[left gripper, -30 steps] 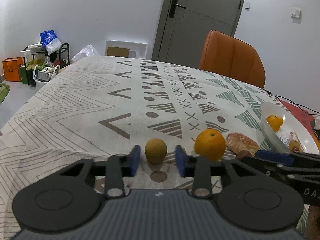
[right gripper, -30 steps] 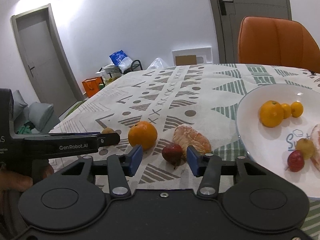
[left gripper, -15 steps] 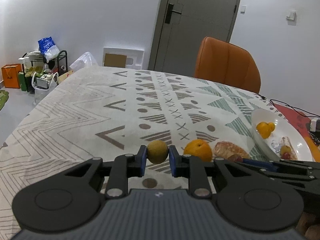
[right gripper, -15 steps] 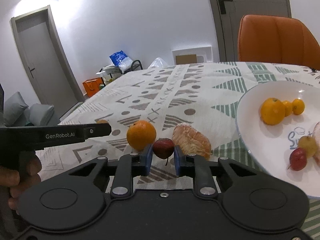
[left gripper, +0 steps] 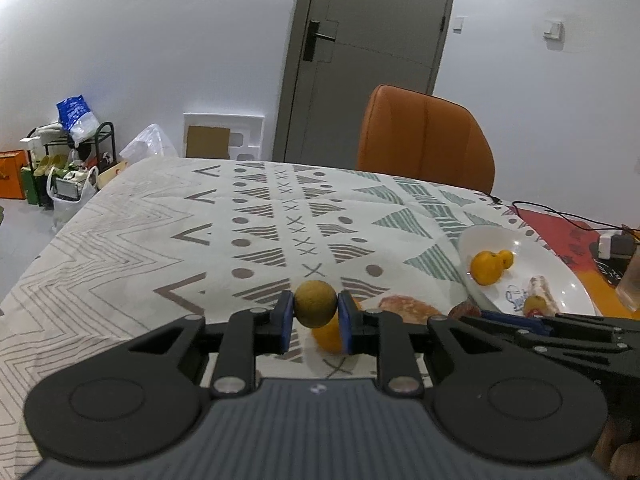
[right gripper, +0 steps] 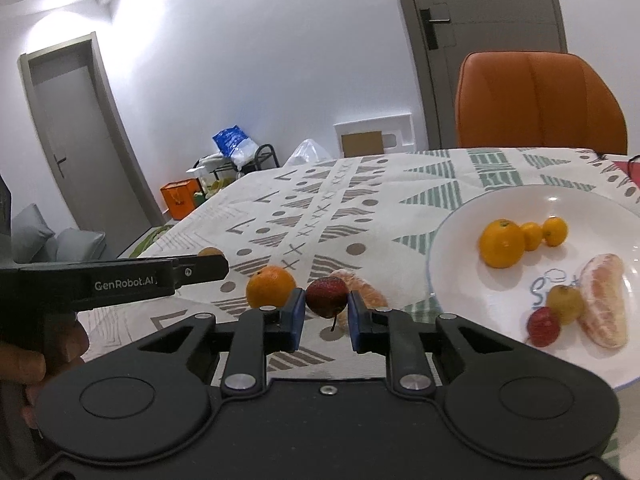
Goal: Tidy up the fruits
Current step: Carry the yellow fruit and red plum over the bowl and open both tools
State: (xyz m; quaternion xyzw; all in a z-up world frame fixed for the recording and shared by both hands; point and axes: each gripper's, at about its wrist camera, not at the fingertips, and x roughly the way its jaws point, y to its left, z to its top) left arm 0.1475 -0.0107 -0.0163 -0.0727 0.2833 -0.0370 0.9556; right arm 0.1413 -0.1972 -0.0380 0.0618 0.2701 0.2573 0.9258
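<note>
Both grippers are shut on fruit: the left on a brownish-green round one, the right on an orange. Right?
Not quite. The right gripper is shut on a dark red fruit, as the right wrist view shows; the orange sits on the tablecloth. The left gripper does hold the brownish-green fruit.

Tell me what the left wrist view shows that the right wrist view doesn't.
Only the left wrist view: the left gripper shut on a brownish round fruit, and a cable beyond the plate. Only the right wrist view: the right gripper shut on a dark red fruit, and a second door. Both: the white plate, the loose orange, the orange chair.
</note>
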